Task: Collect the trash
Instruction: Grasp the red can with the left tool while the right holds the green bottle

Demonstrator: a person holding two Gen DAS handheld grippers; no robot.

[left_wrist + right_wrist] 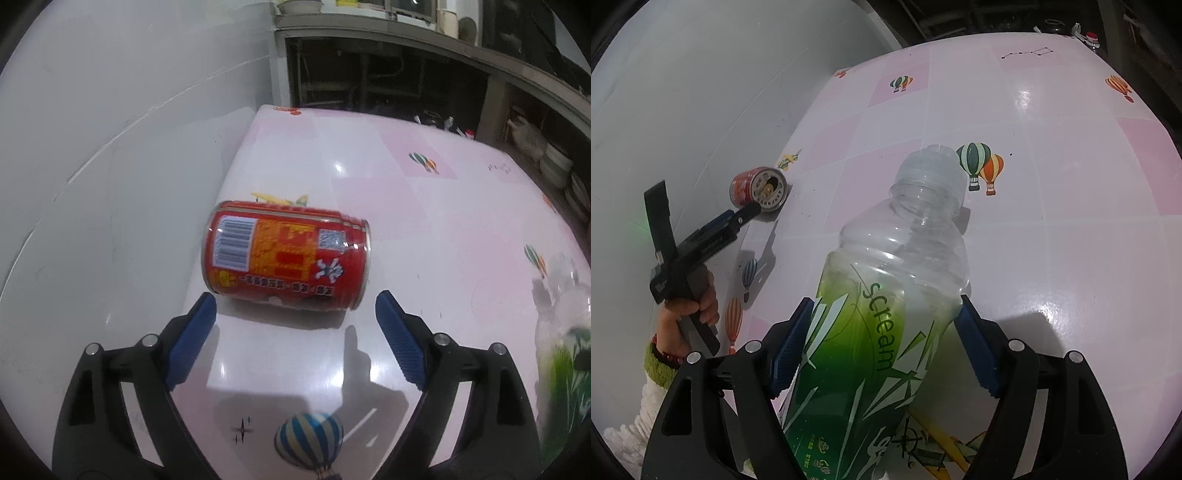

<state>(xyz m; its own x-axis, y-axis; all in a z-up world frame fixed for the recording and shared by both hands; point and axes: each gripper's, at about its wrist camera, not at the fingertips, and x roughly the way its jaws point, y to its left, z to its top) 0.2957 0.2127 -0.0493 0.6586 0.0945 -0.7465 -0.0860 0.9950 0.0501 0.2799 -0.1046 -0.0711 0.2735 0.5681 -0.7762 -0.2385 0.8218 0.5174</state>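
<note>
Only the left wrist view shows the side of the red metal drink can point(286, 256), with its barcode and yellow print. It lies on its side near the left edge of the pink-and-white balloon-patterned worktop point(424, 206), its long axis running left to right across the picture, just ahead of the left gripper point(295, 308). That gripper is spread wide with nothing between its blue pads point(192, 343), and the can sits beyond their tips.

Only the right wrist view shows the can's round end point(771, 190), the person's left hand point(690, 314) on the gripper handle, and a green cuff with a white fleecy sleeve point(646, 398). There the right gripper point(884, 319) clamps a clear plastic bottle with a green label point(886, 295) across its body. The bottle's long axis runs away from the camera, its uncapped mouth pointing up and slightly right.
</note>
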